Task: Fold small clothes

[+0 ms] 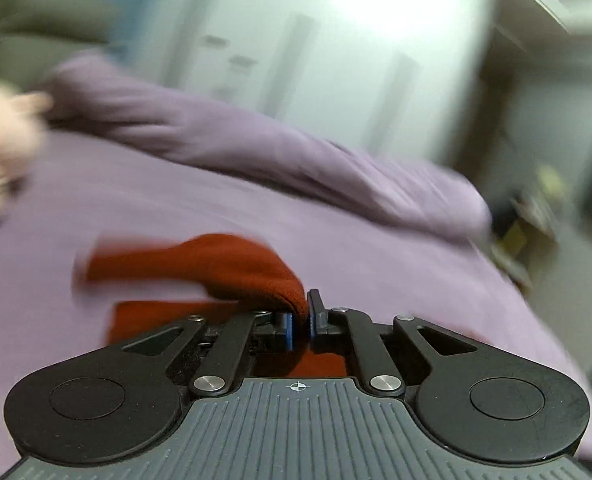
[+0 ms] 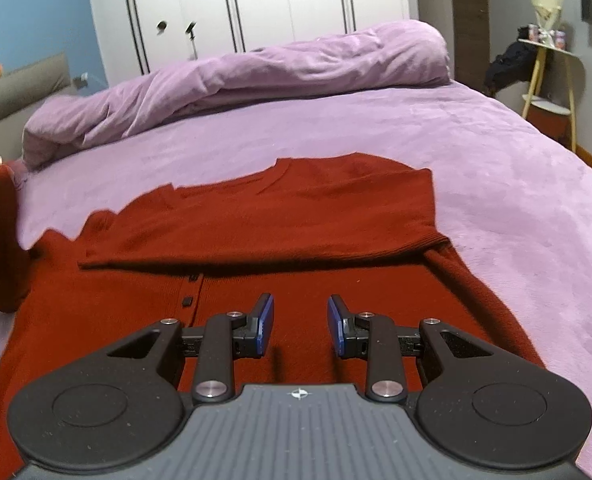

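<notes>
Dark red knit cardigan [image 2: 280, 240] on purple bed [image 2: 495, 168], one sleeve folded across; left tongs [image 1: 307, 318] clamp its fabric, right tongs [image 2: 300, 322] apart, empty.

Rust-red knit cardigan [image 2: 280, 220] (plain, dark buttons) on a lilac bedsheet [image 2: 495, 184]; lilac duvet [image 2: 256, 68] beyond; white wardrobe [image 2: 256, 0] far; blue wall [image 2: 32, 12] far left.

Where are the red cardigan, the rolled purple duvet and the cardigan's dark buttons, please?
red cardigan [image 2: 296, 216]: right wrist view, folded upper body.
rolled purple duvet [image 2: 296, 64]: right wrist view, top of roll.
dark buttons [image 2: 186, 301]: right wrist view, lower button.
</notes>
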The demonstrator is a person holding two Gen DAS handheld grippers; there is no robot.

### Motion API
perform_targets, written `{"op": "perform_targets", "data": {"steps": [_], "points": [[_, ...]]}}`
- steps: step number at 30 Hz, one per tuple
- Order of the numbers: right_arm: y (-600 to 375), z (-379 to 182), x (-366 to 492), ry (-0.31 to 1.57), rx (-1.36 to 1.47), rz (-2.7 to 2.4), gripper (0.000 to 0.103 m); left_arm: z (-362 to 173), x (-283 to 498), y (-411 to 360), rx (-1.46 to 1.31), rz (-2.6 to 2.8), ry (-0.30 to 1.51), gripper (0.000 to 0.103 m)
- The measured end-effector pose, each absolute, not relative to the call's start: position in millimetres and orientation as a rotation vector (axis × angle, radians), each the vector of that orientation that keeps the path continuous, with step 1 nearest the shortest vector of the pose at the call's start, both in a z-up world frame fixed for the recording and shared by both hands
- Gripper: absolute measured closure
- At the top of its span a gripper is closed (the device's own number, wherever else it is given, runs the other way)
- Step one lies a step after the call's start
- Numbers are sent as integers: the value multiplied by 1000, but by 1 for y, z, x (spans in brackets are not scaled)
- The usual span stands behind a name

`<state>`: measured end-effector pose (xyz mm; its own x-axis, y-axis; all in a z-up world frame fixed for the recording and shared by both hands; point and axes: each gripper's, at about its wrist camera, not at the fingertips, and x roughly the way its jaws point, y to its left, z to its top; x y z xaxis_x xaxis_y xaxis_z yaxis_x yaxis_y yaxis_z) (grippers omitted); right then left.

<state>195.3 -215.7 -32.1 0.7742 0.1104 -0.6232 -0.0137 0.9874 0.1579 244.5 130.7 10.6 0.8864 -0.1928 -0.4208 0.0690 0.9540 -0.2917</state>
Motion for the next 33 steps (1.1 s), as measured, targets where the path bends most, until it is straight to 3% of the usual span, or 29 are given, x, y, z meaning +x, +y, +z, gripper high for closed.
{"op": "perform_targets", "data": {"steps": [2, 6, 9, 10, 11, 14, 17, 22, 24, 25, 26, 28, 33], "points": [[-221, -32, 196, 683, 169, 69, 74, -10, 250, 88, -205, -181, 541, 74], [-232, -35, 205, 738, 226, 103, 74, -45, 243, 65, -201, -128, 653, 72], [-235, -37, 221, 771, 300, 167, 74, -54, 228, 80, -210, -44, 669, 58], [-234, -38, 230, 783, 333, 192, 71, -56, 225, 87, -202, -3, 673, 55], [-231, -39, 240, 800, 373, 224, 62, -57, 220, 93, -197, 29, 674, 53], [-217, -43, 279, 843, 547, 346, 43, -62, 219, 115, -220, 92, 702, 51], [-194, -41, 321, 859, 630, 381, 43, -62, 214, 137, -250, 112, 709, 50], [-153, -30, 373, 902, 529, 325, 43, -68, 202, 150, -293, 119, 718, 48], [-137, -34, 390, 939, 421, 244, 49, -72, 200, 151, -296, 120, 736, 48], [-131, -38, 396, 944, 396, 242, 57, -73, 199, 152, -296, 122, 741, 48], [-129, -41, 399, 944, 384, 254, 76, -74, 197, 153, -300, 123, 745, 48], [-124, -45, 403, 925, 346, 293, 96, -75, 197, 155, -306, 124, 751, 48], [-160, -18, 383, 669, 467, 500, 98, -70, 198, 155, -302, 130, 722, 48]]}}
